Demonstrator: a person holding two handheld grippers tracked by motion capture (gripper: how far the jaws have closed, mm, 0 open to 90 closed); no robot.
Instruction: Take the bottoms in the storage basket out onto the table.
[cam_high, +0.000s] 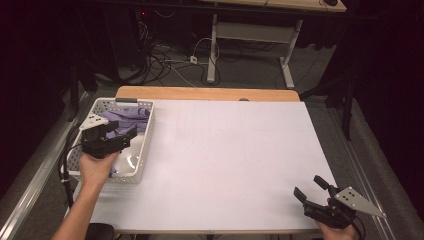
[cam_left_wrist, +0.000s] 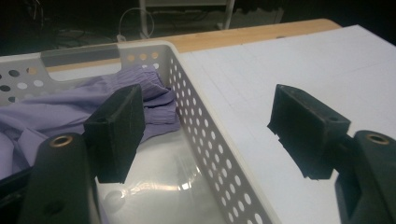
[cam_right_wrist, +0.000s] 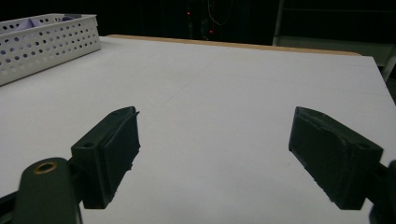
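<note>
A white perforated basket (cam_high: 145, 145) stands at the table's left edge with a crumpled lilac cloth (cam_high: 127, 120) inside. My left gripper (cam_high: 122, 134) hovers over the basket, open and holding nothing. In the left gripper view the jaws straddle the basket's right wall (cam_left_wrist: 210, 140): one jaw is over the inside near the lilac cloth (cam_left_wrist: 70, 112), the other over the table. My right gripper (cam_high: 311, 189) stands open near the front right corner of the table, nothing between its jaws. The right gripper view shows the basket (cam_right_wrist: 46, 44) far off at the left.
The white table top (cam_high: 230, 155) has a wooden strip (cam_high: 207, 93) along its far edge. Behind it on the floor are tangled cables (cam_high: 165, 57) and the white legs of another desk (cam_high: 250, 35). Dark curtains flank both sides.
</note>
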